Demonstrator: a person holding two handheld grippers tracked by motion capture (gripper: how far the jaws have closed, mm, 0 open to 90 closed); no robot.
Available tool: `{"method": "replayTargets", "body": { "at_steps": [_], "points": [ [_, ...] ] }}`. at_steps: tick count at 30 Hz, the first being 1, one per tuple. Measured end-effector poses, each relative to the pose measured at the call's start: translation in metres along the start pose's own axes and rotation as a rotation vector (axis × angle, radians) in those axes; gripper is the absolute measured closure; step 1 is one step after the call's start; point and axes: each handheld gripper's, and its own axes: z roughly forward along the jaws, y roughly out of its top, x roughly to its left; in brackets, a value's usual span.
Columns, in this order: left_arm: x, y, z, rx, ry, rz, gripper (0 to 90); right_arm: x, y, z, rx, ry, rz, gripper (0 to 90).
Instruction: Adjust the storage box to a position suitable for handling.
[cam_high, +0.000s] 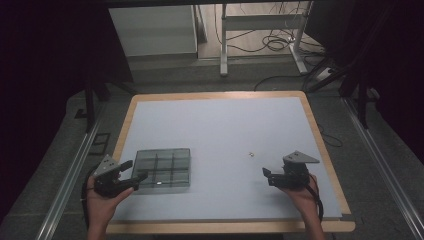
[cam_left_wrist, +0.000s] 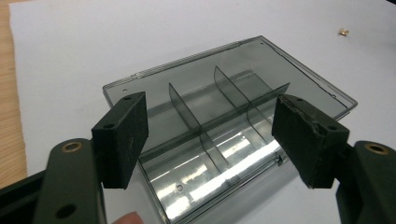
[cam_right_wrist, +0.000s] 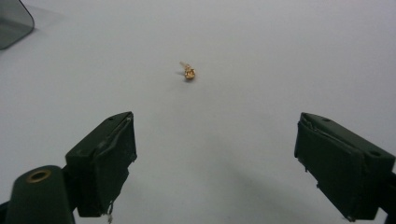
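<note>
A smoky clear plastic box (cam_high: 164, 167) with divider walls lies flat on the white mat (cam_high: 220, 125) at the near left. My left gripper (cam_high: 136, 170) hovers at the box's near left edge, open. In the left gripper view its pads (cam_left_wrist: 122, 135) stand wide apart over the box (cam_left_wrist: 224, 93), not touching it. A tiny gold-coloured piece (cam_high: 251, 154) lies on the mat right of the box. My right gripper (cam_high: 267, 176) is open a short way on the near side of it. In the right gripper view the gold piece (cam_right_wrist: 188, 72) lies ahead of the open gripper (cam_right_wrist: 215, 140), well beyond its fingertips.
The mat covers a wooden table (cam_high: 215, 95) whose rim shows all round. A corner of the box (cam_right_wrist: 14, 23) shows at the top left of the right gripper view. The gold piece (cam_left_wrist: 343, 32) shows beyond the box. Desk legs and cables (cam_high: 272, 42) lie on the floor behind.
</note>
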Motion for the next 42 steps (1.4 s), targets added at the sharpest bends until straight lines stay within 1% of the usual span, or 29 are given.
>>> {"method": "replayTargets", "body": {
  "at_steps": [2, 6, 8, 10, 13, 15, 17, 19, 20, 21, 22, 23, 24, 25, 26, 28, 29, 31, 32, 36, 38, 40, 42],
  "points": [
    [0.000, 0.000, 0.001, 0.003, -0.003, 0.002, 27.5, -0.002, -0.001, -0.001, -0.010, 0.009, 0.001, 13.3],
    [0.001, 0.000, 0.001, 0.010, -0.005, 0.005, 27.3, -0.002, -0.001, -0.004, -0.013, 0.008, -0.005, 13.7],
    [0.002, 0.000, 0.001, 0.012, -0.009, 0.006, 27.3, -0.003, 0.000, -0.005, -0.018, 0.009, 0.003, 13.8],
    [0.002, 0.000, 0.001, 0.011, -0.013, 0.006, 27.3, -0.003, -0.001, -0.005, -0.015, 0.009, 0.002, 13.8],
    [0.003, 0.000, 0.000, 0.012, -0.016, -0.002, 28.3, -0.003, -0.001, -0.004, -0.009, 0.010, 0.000, 13.8],
    [0.005, 0.001, -0.001, 0.011, -0.015, -0.013, 30.7, -0.002, -0.001, -0.003, -0.008, 0.010, -0.002, 13.8],
    [0.007, 0.001, -0.001, 0.010, -0.010, -0.026, 34.8, -0.002, -0.002, -0.003, -0.009, 0.009, -0.004, 13.8],
    [0.008, 0.001, 0.000, 0.010, -0.008, -0.031, 39.4, -0.003, -0.003, -0.003, -0.007, 0.006, -0.008, 13.8],
    [0.009, 0.001, 0.000, 0.012, -0.007, -0.037, 39.4, -0.003, -0.003, -0.003, -0.007, 0.006, -0.008, 13.8],
    [0.009, 0.001, 0.000, 0.017, -0.008, -0.039, 47.6, -0.004, -0.004, -0.004, -0.008, 0.003, -0.008, 13.9],
    [0.009, 0.000, 0.001, 0.021, -0.005, -0.043, 52.4, -0.005, -0.004, -0.005, -0.008, -0.001, -0.003, 13.9],
    [0.009, 0.000, 0.001, 0.021, -0.005, -0.043, 59.0, -0.006, -0.004, -0.006, -0.011, -0.006, -0.001, 14.0],
    [0.010, 0.000, 0.000, 0.022, -0.003, -0.046, 59.0, -0.006, -0.004, -0.006, -0.011, -0.006, -0.001, 14.0],
    [0.010, -0.001, -0.001, 0.021, -0.001, -0.050, 65.0, -0.006, -0.004, -0.006, -0.012, -0.009, 0.003, 14.0],
    [0.011, -0.002, -0.004, 0.015, -0.008, -0.054, 75.5, -0.007, -0.004, -0.008, -0.014, -0.016, 0.002, 14.0],
    [0.013, -0.002, -0.005, 0.015, -0.010, -0.057, 83.9, -0.007, -0.004, -0.008, -0.013, -0.021, 0.000, 14.0],
    [0.015, -0.003, -0.007, 0.016, -0.005, -0.064, 86.7, -0.006, -0.004, -0.007, -0.011, -0.021, -0.003, 14.0],
    [0.019, -0.005, -0.010, 0.015, 0.001, -0.072, 89.6, -0.005, -0.004, -0.006, -0.007, -0.021, -0.009, 14.0],
    [0.019, -0.005, -0.010, 0.015, 0.001, -0.072, 89.8, -0.005, -0.004, -0.006, -0.007, -0.021, -0.009, 14.0],
    [0.028, -0.009, -0.014, 0.015, 0.020, -0.094, 89.9, -0.004, -0.005, -0.003, 0.007, -0.017, -0.012, 14.0],
    [0.030, -0.010, -0.014, 0.014, 0.023, -0.098, 89.8, -0.004, -0.006, -0.002, 0.013, -0.019, -0.013, 14.0],
    [0.035, -0.012, -0.015, 0.015, 0.031, -0.112, 89.9, -0.003, -0.007, -0.001, 0.016, -0.019, -0.013, 14.0],
    [0.037, -0.013, -0.015, 0.016, 0.034, -0.118, 89.8, -0.001, -0.007, -0.001, 0.020, -0.018, -0.021, 14.0]
  ]
}}
